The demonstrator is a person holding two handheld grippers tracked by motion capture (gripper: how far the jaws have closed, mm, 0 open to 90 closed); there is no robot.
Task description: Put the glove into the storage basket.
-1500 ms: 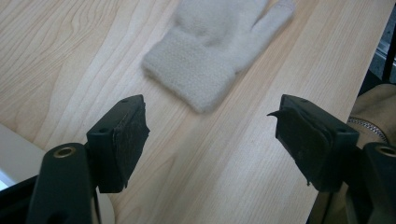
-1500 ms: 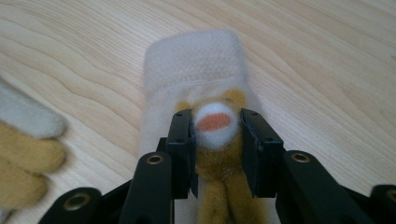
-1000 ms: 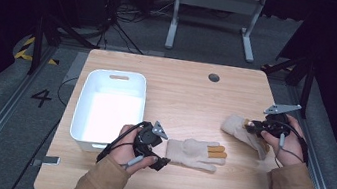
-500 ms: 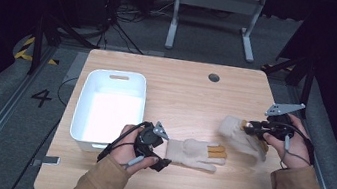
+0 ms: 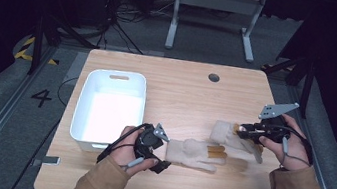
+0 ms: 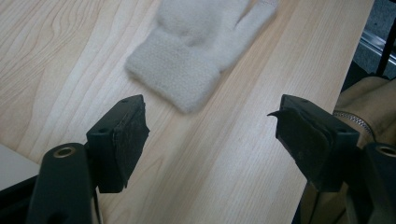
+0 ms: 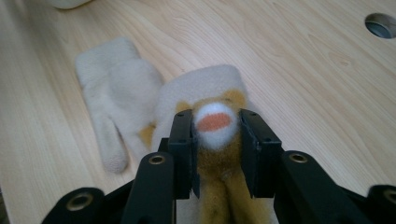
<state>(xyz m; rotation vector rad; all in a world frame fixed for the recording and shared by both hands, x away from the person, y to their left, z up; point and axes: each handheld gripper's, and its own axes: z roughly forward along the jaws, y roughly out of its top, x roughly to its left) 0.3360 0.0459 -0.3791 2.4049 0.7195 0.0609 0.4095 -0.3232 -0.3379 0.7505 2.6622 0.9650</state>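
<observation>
Gloves: your right hand-held gripper (image 7: 215,140) pinches one cream glove (image 7: 210,93); keep it clamped, lift clear. Your left hand-held gripper (image 6: 210,135) gapes beside the other glove's cuff (image 6: 177,79).

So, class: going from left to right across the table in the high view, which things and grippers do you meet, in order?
White bin → left gripper, jaws open → flat cream glove → second cream glove, lifted by the right gripper → right gripper, shut on it.
</observation>
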